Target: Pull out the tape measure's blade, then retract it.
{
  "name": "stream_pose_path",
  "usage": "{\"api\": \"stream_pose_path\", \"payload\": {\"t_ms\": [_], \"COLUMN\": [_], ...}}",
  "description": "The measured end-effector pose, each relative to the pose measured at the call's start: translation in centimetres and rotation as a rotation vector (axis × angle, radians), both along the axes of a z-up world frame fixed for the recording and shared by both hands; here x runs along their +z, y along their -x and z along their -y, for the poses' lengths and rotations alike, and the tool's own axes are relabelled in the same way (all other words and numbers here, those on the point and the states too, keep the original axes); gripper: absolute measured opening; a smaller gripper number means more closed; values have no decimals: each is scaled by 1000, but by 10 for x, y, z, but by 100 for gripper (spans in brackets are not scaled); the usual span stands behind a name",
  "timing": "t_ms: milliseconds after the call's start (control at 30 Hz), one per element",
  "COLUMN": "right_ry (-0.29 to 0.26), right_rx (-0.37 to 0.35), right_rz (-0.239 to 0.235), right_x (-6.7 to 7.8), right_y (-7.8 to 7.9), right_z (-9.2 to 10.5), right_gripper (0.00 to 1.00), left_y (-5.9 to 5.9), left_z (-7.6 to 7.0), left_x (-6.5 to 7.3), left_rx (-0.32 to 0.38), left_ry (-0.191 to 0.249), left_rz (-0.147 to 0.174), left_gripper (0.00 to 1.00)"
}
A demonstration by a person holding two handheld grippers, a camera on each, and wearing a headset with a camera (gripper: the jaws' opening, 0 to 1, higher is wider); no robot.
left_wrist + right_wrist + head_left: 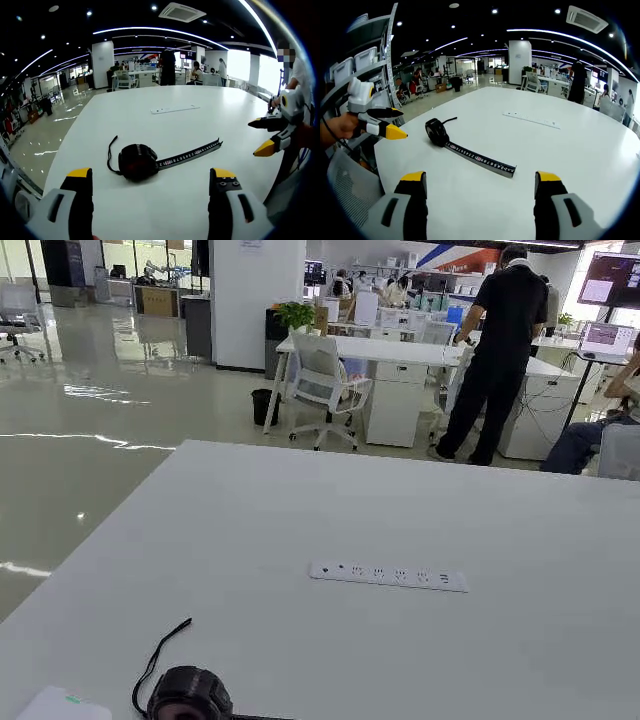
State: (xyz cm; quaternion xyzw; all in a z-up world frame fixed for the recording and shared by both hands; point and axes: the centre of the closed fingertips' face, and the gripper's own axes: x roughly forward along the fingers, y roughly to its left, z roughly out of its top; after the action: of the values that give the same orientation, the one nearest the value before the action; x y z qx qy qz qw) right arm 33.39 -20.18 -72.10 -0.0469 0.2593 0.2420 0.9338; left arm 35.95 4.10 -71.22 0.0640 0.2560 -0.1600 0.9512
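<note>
The left gripper and right gripper both hover with jaws released, holding nothing. The tape measure lies on the white table, its blade drawn out toward two o'clock

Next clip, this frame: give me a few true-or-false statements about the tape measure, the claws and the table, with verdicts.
1. The blade of the tape measure lies partly pulled out, flat on the table. True.
2. The left claw is shut on the tape measure. False: it is open and apart from it.
3. The right claw grips the blade's tip. False: it is open, holding nothing.
4. A white power strip lies on the table. True.
</note>
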Motion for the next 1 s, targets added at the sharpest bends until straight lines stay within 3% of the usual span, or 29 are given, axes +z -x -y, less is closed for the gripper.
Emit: {"api": "stream_pose_path", "payload": {"t_ms": [433, 1000], "right_ry": [-2, 47], "right_rx": [81, 250], "right_rz": [-4, 12], "right_x": [-7, -18], "right_y": [-3, -22], "right_z": [-1, 1], "right_gripper": [89, 82], "left_y": [-12, -37], "left_z": [0, -10], "left_x": [-10, -19], "left_rx": [68, 177], "left_ry": [12, 4], "left_rz": [-25, -9], "left_gripper": [97, 95]}}
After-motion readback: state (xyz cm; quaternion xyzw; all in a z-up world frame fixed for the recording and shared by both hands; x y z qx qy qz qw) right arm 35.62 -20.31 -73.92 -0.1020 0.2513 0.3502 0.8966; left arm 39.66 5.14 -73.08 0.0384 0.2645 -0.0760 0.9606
